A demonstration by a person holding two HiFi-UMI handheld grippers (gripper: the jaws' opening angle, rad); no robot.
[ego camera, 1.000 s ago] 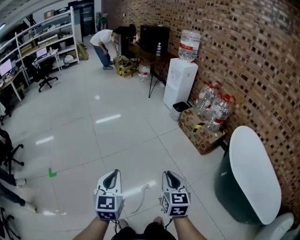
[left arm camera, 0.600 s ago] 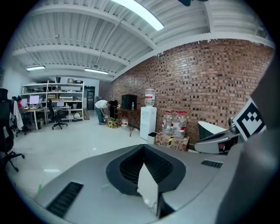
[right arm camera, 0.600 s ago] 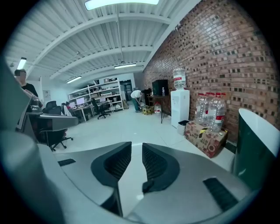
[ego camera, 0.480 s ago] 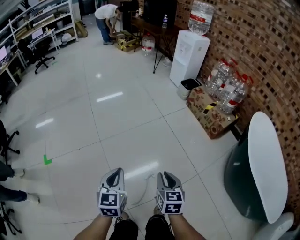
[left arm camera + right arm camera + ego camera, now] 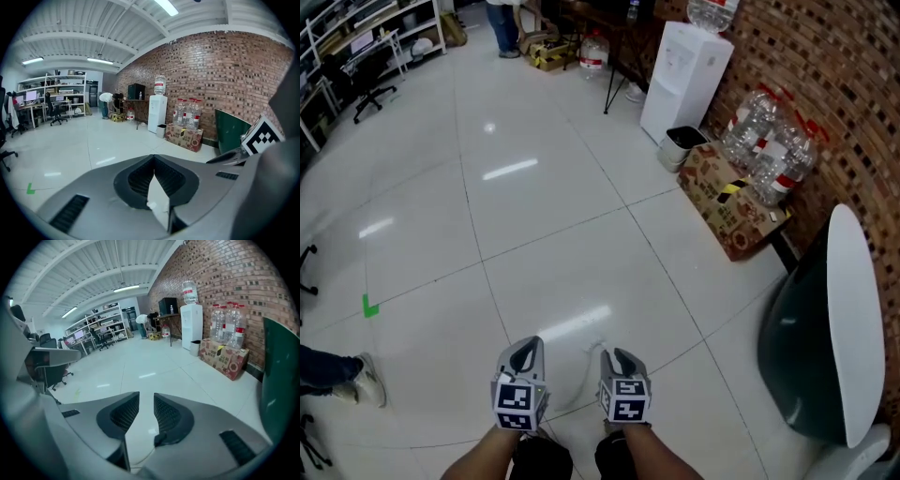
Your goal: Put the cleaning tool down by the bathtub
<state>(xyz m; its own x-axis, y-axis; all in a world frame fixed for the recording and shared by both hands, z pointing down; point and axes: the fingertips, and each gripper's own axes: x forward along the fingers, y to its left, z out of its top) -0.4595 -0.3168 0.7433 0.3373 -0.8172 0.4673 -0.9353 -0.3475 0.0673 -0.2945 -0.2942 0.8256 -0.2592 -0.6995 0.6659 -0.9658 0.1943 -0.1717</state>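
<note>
Open workshop floor (image 5: pixel 534 234) of glossy white tile, with a brick wall (image 5: pixel 844 84) along the right of the frame. The bathtub (image 5: pixel 853 309), dark green outside and white inside, is at the right edge; a water dispenser (image 5: pixel 684 80) and a cardboard box (image 5: pixel 727 211) of bottles sit top right. At bottom centre, we read the left gripper (image 5: pixel 525 349) as closed tip to tip on nothing. The right gripper (image 5: pixel 615 356) has its jaws parted and opening, with only floor between them. What we take for the cleaning tool (image 5: pixel 589 370) is a thin white strand lying flat on the tile between the grippers, with bare floor separating it from the tub. We judge it light and slender, possibly bendy, and awkward to pinch off slick tile. We would grip the thicker upper end.
</note>
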